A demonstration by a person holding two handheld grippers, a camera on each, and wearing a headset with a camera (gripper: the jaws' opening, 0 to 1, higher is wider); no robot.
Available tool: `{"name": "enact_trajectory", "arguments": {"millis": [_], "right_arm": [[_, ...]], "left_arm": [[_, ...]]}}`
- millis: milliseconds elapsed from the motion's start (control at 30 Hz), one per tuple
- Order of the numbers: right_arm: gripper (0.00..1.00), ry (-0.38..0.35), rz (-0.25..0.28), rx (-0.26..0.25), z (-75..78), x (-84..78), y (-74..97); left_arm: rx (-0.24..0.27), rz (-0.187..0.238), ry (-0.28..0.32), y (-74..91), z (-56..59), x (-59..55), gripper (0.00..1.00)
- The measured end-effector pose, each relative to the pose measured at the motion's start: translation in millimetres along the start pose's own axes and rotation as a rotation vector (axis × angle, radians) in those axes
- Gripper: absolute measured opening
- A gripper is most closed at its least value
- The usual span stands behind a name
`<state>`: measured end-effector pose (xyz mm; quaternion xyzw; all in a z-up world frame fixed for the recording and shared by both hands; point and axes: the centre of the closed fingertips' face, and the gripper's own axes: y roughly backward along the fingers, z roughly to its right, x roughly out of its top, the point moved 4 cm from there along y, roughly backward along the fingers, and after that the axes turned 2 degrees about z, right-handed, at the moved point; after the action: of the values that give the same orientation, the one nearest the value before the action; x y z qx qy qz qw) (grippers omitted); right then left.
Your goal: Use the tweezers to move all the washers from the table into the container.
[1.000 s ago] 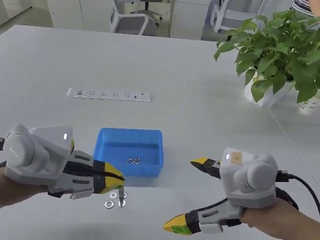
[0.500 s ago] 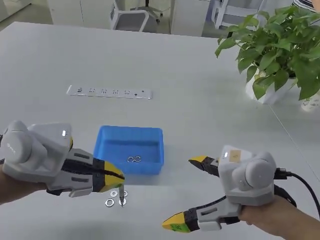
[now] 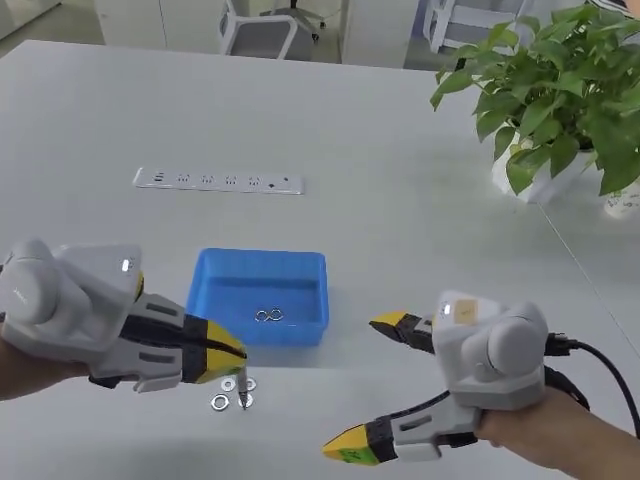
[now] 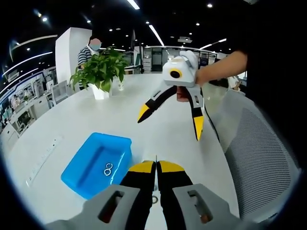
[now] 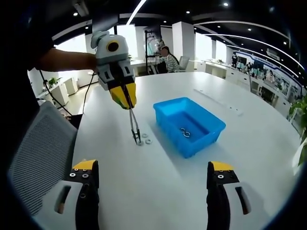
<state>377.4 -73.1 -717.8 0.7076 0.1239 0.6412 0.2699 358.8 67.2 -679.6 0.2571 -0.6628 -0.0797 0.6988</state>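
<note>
My left gripper (image 3: 228, 357) is shut on thin metal tweezers (image 3: 241, 392) that point down at the table. Their tip rests among several small washers (image 3: 220, 404) lying just in front of the blue container (image 3: 262, 263). Two washers (image 3: 267, 317) lie inside it. The right gripper view shows the tweezers (image 5: 133, 120) touching down beside the loose washers (image 5: 143, 140), near the container (image 5: 192, 145). My right gripper (image 3: 365, 388) hovers open to the right of the container, holding nothing. In the left gripper view the container (image 4: 82, 178) sits left of my shut jaws.
A white power strip (image 3: 218, 183) lies on the table beyond the container. A potted plant (image 3: 555, 95) stands at the far right. Office chairs (image 3: 262, 30) stand past the far edge. A person sits in the background (image 5: 169, 60).
The head camera has shifted a little. The tweezers' tip stays among the loose washers, and both grippers hold nearly the same places.
</note>
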Motion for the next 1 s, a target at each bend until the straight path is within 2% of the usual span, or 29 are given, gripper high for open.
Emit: {"name": "enact_trajectory", "arguments": {"millis": [767,1000], "right_arm": [[0.62,0.151,0.008,0.175,-13.8,24.0,-35.1],[0.46,0.200,0.000,0.214,-17.5,27.2,-49.8]], "left_arm": [[-0.092,-0.053,-0.038,0.6,-4.5,-0.1,0.05],[-0.109,-0.058,-0.038,-1.4,-5.2,0.8,0.05]]}}
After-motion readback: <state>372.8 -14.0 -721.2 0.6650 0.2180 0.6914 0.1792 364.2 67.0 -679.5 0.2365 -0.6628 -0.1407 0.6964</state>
